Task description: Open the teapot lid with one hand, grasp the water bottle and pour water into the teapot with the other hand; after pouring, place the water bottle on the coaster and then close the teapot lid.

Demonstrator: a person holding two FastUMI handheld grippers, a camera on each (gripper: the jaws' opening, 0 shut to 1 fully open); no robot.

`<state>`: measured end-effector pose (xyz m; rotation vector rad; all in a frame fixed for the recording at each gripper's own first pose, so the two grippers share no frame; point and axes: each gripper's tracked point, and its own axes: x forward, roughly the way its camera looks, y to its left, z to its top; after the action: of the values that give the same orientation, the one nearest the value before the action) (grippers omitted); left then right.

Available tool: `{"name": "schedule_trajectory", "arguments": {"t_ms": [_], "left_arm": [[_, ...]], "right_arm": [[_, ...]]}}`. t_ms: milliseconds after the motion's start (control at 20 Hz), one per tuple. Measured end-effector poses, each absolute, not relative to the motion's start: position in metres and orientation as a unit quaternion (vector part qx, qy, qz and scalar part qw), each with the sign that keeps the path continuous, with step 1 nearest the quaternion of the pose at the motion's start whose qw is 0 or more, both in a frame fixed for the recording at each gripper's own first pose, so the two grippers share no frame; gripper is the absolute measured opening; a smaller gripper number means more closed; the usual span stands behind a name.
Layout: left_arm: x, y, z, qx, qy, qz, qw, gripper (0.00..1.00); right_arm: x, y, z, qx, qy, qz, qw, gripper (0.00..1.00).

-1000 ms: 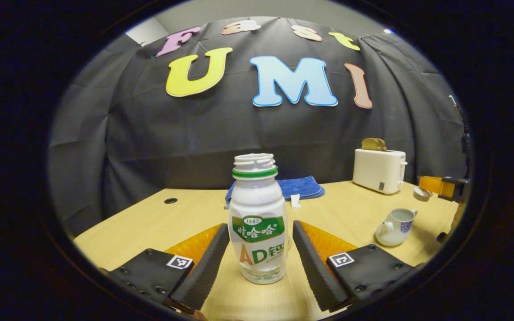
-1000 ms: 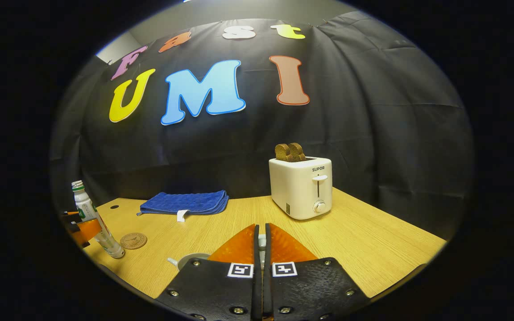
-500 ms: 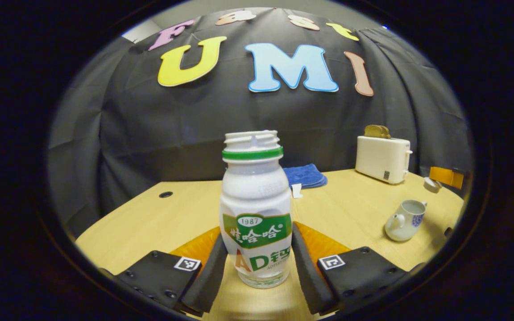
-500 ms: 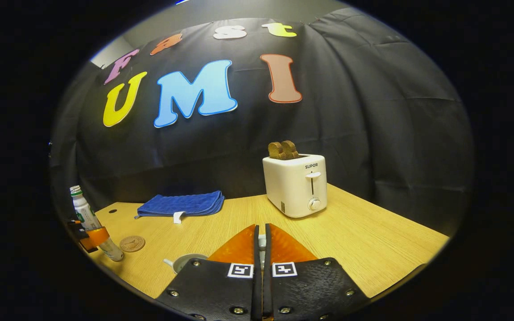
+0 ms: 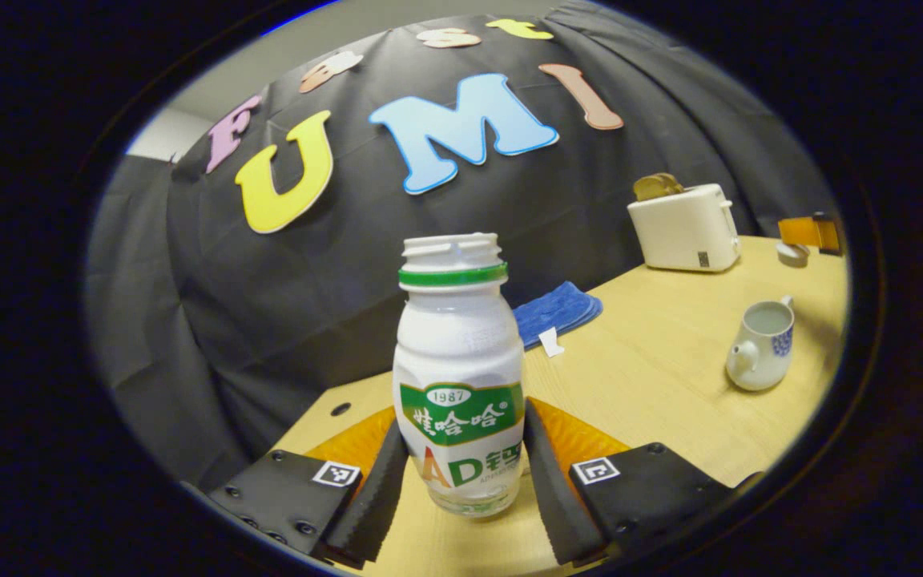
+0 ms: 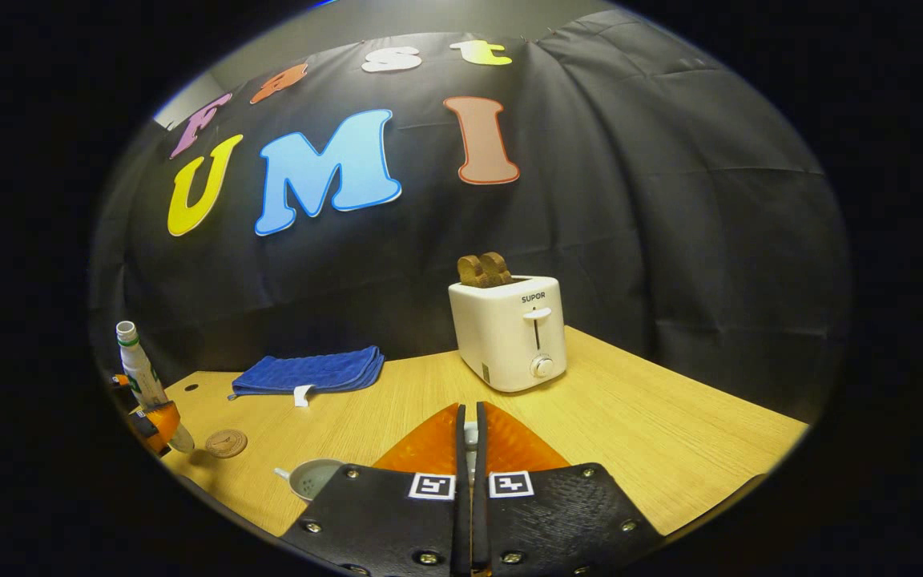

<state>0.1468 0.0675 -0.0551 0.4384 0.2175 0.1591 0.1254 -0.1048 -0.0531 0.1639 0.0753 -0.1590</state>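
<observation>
A white water bottle (image 5: 461, 377) with a green neck ring, a green label and no cap stands between the fingers of my left gripper (image 5: 461, 473), which is shut on its lower half. In the right gripper view the bottle (image 6: 135, 365) leans a little over the table's left end, just beside the round brown coaster (image 6: 226, 442). The white teapot (image 5: 759, 349) sits open on the table, also seen as the teapot (image 6: 313, 478) below left of my right gripper (image 6: 469, 421). That gripper is shut on the teapot lid (image 5: 790, 250), held well above the table.
A white toaster (image 6: 509, 332) with two brown slices stands at the back of the wooden table (image 6: 654, 425). A folded blue towel (image 6: 305, 373) lies near the black cloth wall. A small round hole (image 5: 340, 409) marks the table's far left.
My left gripper closed on the bottle, then rolled and swung so the table now slants in its view. The right gripper, still holding the lid, drifted slightly right.
</observation>
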Motion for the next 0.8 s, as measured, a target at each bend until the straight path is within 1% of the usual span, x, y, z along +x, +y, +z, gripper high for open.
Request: {"name": "schedule_trajectory", "arguments": {"t_ms": [250,300,350,600,800], "left_arm": [[0.152,0.054,-0.033,0.362,0.088,0.089,0.924,0.85],[0.153,0.049,-0.031,0.386,0.085,0.086,0.915,0.77],[0.155,0.043,-0.029,0.405,0.084,0.082,0.907,0.85],[0.16,0.018,-0.027,0.471,0.077,0.068,0.876,0.86],[0.162,-0.003,-0.02,0.538,0.065,0.056,0.838,0.86]], "right_arm": [[0.124,-0.117,-0.048,0.078,0.028,-0.095,0.992,0.01],[0.124,-0.118,-0.049,0.079,0.028,-0.097,0.992,0.01],[0.123,-0.119,-0.048,0.083,0.028,-0.097,0.991,0.01],[0.123,-0.129,-0.048,0.101,0.028,-0.105,0.989,0.01],[0.121,-0.143,-0.049,0.119,0.029,-0.115,0.986,0.01]]}}
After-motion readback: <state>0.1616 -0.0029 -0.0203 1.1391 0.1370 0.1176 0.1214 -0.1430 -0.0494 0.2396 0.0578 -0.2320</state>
